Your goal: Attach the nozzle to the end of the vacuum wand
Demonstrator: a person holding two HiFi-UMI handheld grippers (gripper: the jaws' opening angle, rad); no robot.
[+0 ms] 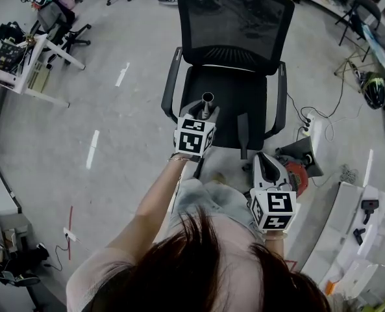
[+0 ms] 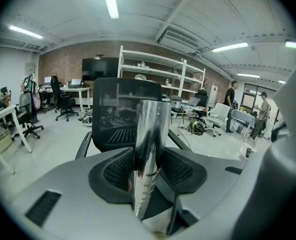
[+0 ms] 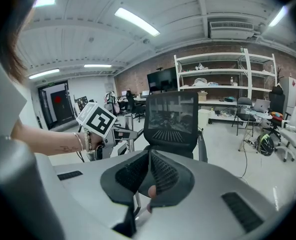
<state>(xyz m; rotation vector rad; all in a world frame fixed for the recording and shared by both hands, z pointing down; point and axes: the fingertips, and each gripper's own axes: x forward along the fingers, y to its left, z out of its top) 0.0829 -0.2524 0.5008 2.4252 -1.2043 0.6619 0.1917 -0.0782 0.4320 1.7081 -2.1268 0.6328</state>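
A person stands over a black office chair. The left claw is clamped around a shiny metal vacuum wand, whose open end points up over the seat. The right claw is pressed shut and empty. Small dark parts, possibly nozzles, lie on a white shelf at the right. Good practice: hold the wand steady, then push a nozzle on straight, in line with the tube.
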